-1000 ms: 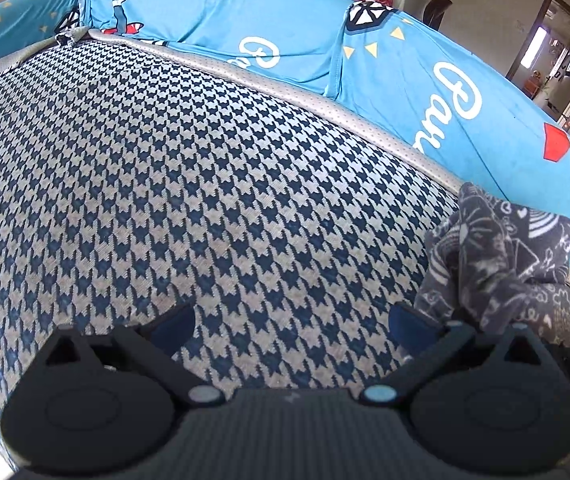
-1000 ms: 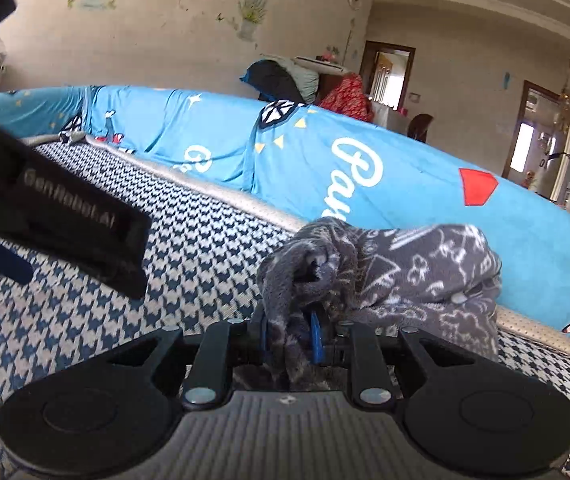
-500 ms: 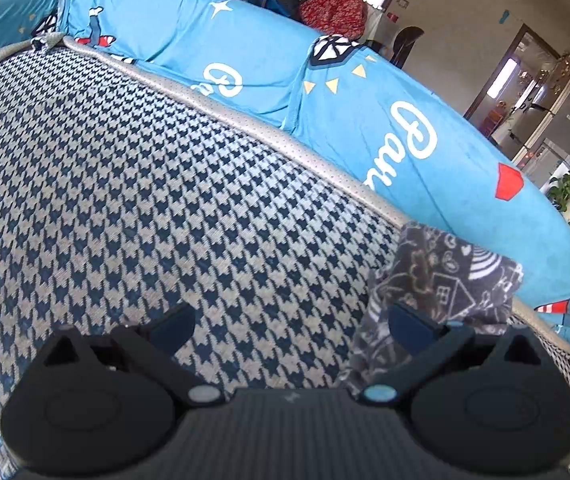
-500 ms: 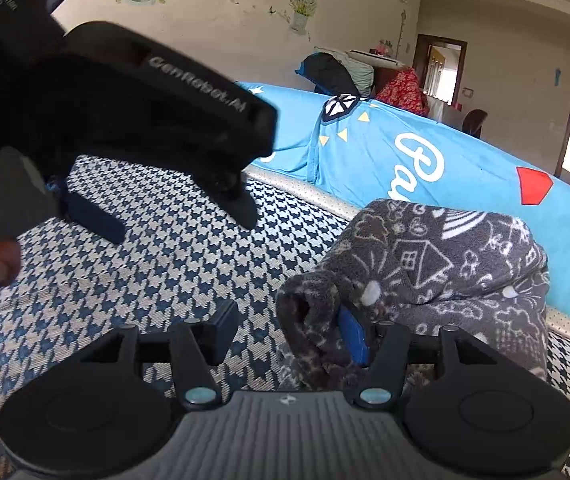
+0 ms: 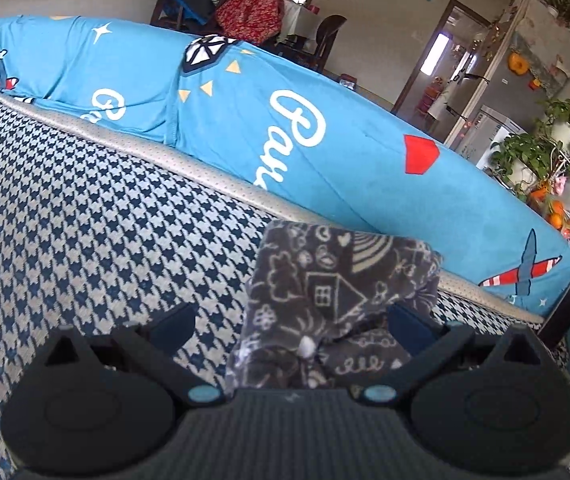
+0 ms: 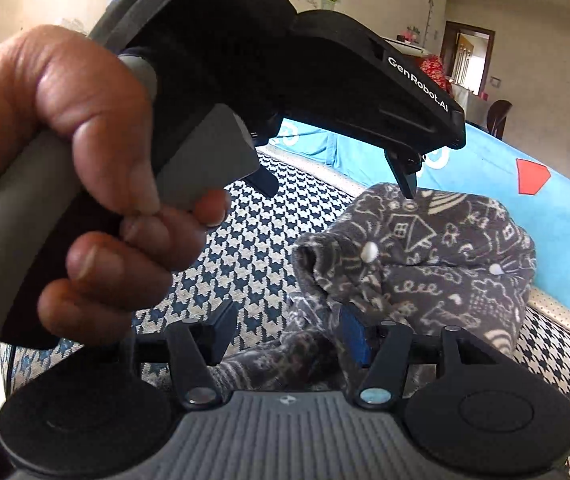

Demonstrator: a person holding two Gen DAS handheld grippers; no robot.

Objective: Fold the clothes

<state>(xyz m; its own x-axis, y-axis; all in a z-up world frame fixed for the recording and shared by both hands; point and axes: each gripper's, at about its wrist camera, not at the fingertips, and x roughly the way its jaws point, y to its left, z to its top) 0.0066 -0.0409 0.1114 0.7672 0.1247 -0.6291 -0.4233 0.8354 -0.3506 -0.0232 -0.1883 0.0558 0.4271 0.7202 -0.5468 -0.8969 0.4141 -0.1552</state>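
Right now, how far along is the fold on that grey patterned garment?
Done: the grey garment already sits as a compact bundle on the houndstooth cushion, near the blue sofa back.
In hand: nothing. The left gripper and right gripper are both open, each straddling a bit of cloth.
Left: the near edge looks loose and rumpled, so probably one tidy-up tuck.

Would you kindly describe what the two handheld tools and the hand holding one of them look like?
Both are black. The left tool and the right tool each show a ribbed grey base, two round black discs, pale blue-grey pivot pins and dark blue pads. From the right wrist, the left tool carries white "GenRobot.AI" lettering, a grey handle and trigger; the bare hand gripping it shows no sleeve.
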